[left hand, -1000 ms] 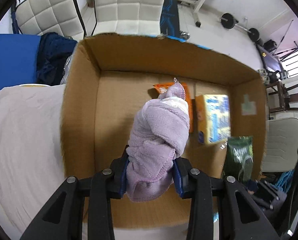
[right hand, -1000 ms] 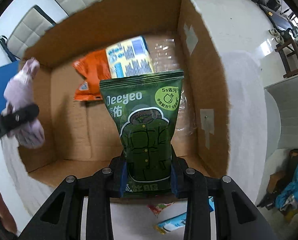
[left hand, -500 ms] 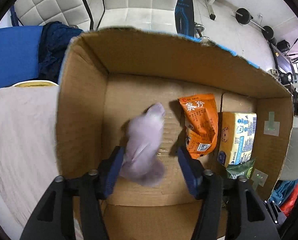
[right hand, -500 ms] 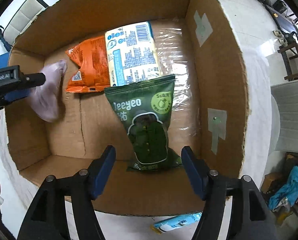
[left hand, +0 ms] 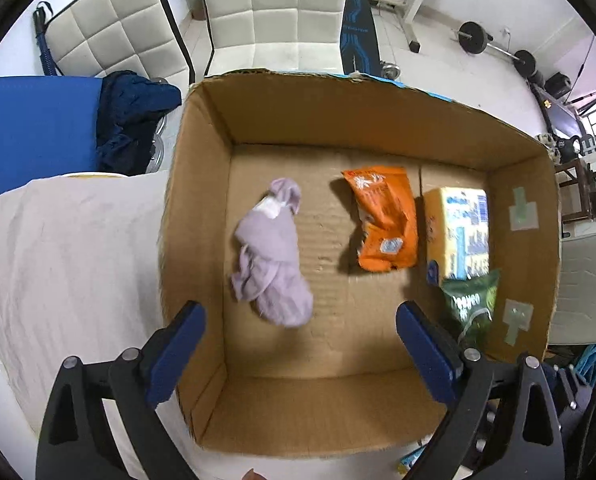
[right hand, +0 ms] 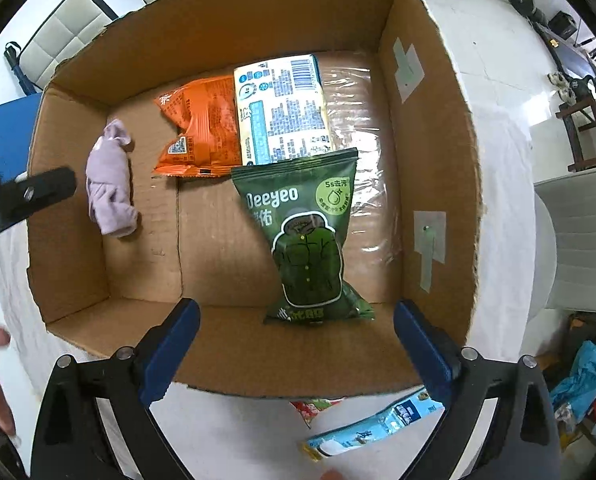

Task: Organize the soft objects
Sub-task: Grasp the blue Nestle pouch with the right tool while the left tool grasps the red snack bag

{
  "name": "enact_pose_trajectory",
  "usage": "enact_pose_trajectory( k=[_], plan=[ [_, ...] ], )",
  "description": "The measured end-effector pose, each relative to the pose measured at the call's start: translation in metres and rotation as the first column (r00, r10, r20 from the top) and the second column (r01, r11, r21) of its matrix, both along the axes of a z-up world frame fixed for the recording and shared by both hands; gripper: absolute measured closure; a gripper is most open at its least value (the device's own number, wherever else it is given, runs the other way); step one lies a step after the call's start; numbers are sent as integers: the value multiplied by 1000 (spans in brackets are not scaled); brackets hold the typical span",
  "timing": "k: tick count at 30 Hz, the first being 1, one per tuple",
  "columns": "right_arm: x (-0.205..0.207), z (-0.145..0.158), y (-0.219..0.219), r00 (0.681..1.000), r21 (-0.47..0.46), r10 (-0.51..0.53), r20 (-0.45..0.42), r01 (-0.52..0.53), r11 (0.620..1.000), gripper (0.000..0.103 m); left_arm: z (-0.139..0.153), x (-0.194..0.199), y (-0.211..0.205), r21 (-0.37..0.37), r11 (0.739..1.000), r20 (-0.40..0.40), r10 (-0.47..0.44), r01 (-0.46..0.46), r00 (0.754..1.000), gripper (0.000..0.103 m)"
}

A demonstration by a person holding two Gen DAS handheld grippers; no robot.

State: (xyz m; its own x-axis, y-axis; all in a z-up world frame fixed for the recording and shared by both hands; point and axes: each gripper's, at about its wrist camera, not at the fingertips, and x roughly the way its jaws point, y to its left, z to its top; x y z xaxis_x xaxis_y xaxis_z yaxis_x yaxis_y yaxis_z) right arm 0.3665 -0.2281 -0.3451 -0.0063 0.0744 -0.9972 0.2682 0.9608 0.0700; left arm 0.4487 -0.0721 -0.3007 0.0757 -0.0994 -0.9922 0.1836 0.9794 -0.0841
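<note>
Lilac cloth (left hand: pixel 272 256) lies below opening left gripper (left hand: pixel 299 338).

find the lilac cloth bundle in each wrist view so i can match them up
Left wrist: the lilac cloth bundle lies left of centre on the box floor, above the left gripper, whose jaws are opening, clear of it.
Right wrist: the bundle lies far left, by the box's left wall.
Shared landmark: the orange packet, just right of the bundle.
</note>
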Motion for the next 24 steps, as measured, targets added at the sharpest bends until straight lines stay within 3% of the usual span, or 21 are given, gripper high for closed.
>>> enact_pose_trajectory(
  k=[5,13,24],
  plan=[
    [-12,23,2,999,-19,11,48,-10,1000,4,24,-33,8,-30,1000,62,6,-4,998,5],
    [-43,81,21,979,-72,64,194,-51,996,4,88,-92,12,-63,998,215,-13,27,976,5],
    [-87,127,33,959,-36,54,279,-46,998,4,135,-136,22,-81,997,326,9,18,945,5]
  ],
)
